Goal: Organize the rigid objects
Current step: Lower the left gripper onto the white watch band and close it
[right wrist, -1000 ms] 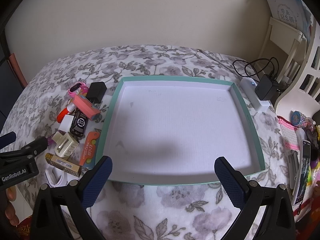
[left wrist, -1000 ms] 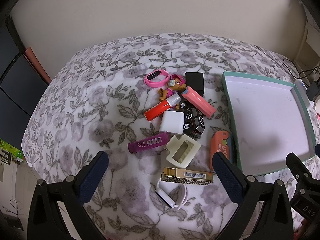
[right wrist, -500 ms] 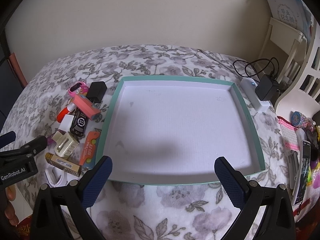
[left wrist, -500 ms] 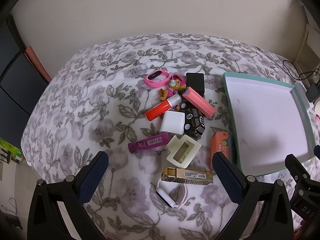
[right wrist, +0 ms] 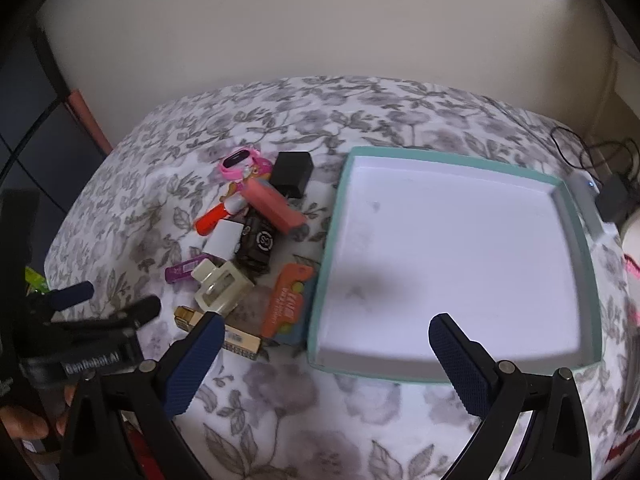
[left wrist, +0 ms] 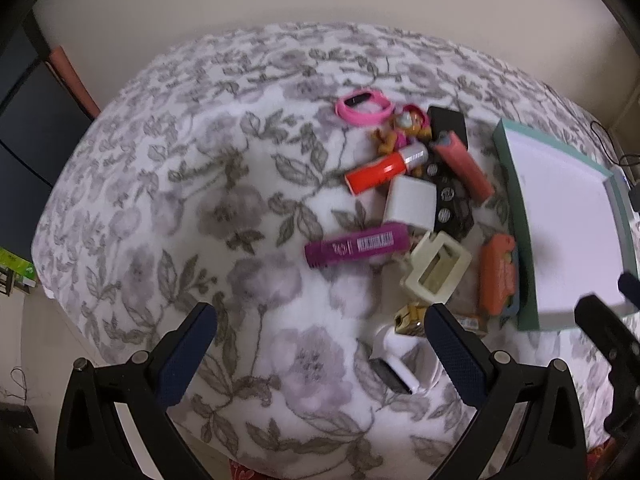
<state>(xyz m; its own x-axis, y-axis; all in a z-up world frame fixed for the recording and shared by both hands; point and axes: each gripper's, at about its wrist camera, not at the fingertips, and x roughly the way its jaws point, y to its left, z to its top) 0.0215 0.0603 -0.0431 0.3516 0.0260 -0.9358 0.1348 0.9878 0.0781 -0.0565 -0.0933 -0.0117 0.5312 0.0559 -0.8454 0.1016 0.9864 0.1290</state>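
Both units empty. Left hand-held gripper (left wrist: pixel 320 344) spread wide above the floral bedspread (left wrist: pixel 200 208); right hand-held gripper (right wrist: pixel 326 348) likewise spread, over the near edge of the tray (right wrist: pixel 332 240). The pile of small items lies just left of the tray, which holds nothing. Recommended: take an outlying piece first, such as the purple tube (left wrist: pixel 356 245), gripping across its narrow width. The tube is smooth, cylindrical plastic; the cream clip (left wrist: pixel 436 270) is boxy and hollow; the bedspread is soft and yielding.
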